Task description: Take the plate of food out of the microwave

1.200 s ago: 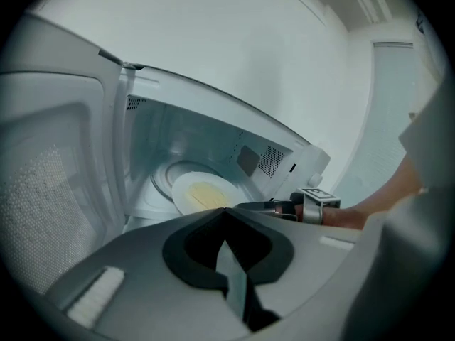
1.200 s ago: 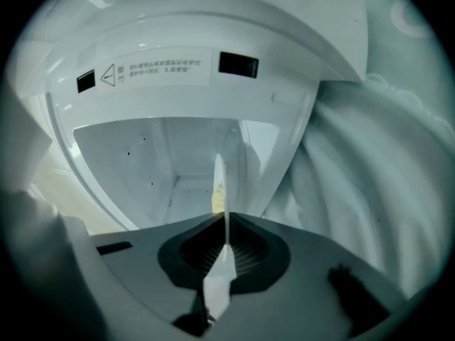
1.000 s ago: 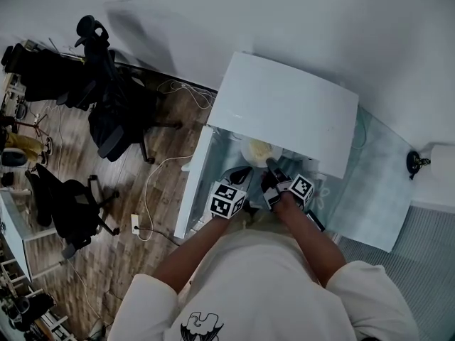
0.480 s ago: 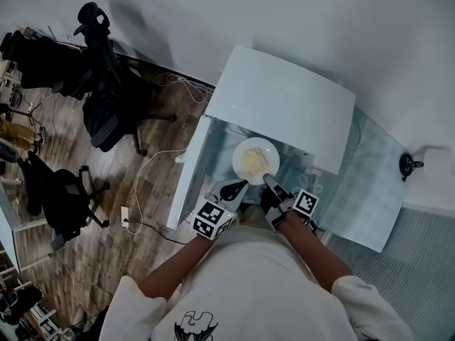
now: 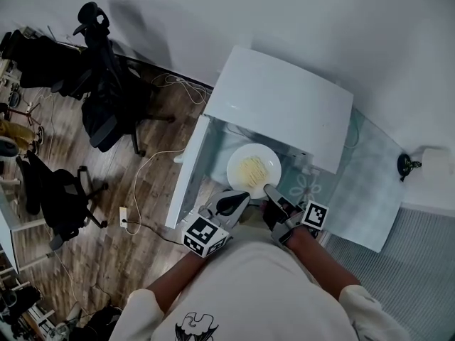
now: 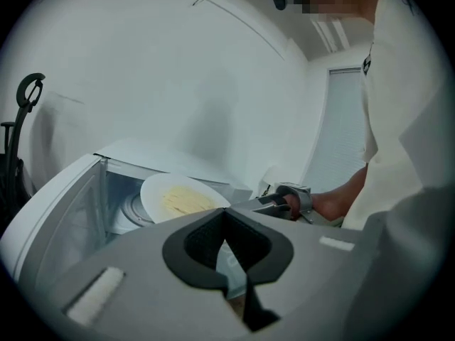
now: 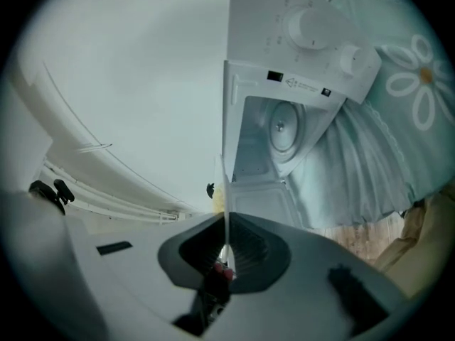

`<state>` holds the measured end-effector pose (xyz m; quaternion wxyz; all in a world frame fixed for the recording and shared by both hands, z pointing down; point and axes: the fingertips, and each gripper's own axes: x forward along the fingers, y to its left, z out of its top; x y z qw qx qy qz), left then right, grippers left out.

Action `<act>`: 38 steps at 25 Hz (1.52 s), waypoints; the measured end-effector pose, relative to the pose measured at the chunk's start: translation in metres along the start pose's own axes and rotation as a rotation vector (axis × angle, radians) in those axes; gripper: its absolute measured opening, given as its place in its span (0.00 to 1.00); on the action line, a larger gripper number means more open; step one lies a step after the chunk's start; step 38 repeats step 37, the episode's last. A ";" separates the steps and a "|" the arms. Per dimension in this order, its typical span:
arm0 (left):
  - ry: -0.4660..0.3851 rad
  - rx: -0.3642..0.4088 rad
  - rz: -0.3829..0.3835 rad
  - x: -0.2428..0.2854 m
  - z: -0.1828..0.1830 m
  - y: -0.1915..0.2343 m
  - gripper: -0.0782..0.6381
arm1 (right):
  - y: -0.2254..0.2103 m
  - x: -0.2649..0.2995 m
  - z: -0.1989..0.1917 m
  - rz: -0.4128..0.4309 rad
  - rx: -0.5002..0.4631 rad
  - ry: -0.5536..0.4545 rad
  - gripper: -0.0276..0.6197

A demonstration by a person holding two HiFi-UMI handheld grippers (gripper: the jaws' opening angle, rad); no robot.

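Glossy white plate, smooth matt microwave — wood floor

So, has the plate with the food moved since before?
Yes. The plate has slid further out of the microwave, from under its white top, held at the rim by the right gripper.

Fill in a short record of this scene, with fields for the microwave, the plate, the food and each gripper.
Microwave: white, door swung open, glass turntable bare
Plate: white, out of the cavity, in front of the opening
Food: pale yellow strands on the plate's middle
Right gripper: shut on the plate's near rim
Left gripper: shut, holding nothing, near the plate's edge
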<state>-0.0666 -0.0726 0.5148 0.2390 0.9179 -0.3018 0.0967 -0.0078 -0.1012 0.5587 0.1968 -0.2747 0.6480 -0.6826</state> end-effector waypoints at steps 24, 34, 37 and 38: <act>-0.003 0.031 -0.053 0.009 0.004 -0.017 0.12 | -0.023 -0.010 0.003 -0.160 -0.083 0.062 0.08; -0.001 0.034 -0.051 0.010 0.004 -0.017 0.12 | -0.025 -0.007 0.004 -0.163 -0.092 0.070 0.08; -0.002 0.037 -0.053 0.010 0.003 -0.016 0.12 | -0.027 -0.006 0.005 -0.160 -0.095 0.068 0.08; -0.002 0.037 -0.053 0.010 0.003 -0.016 0.12 | -0.027 -0.006 0.005 -0.160 -0.095 0.068 0.08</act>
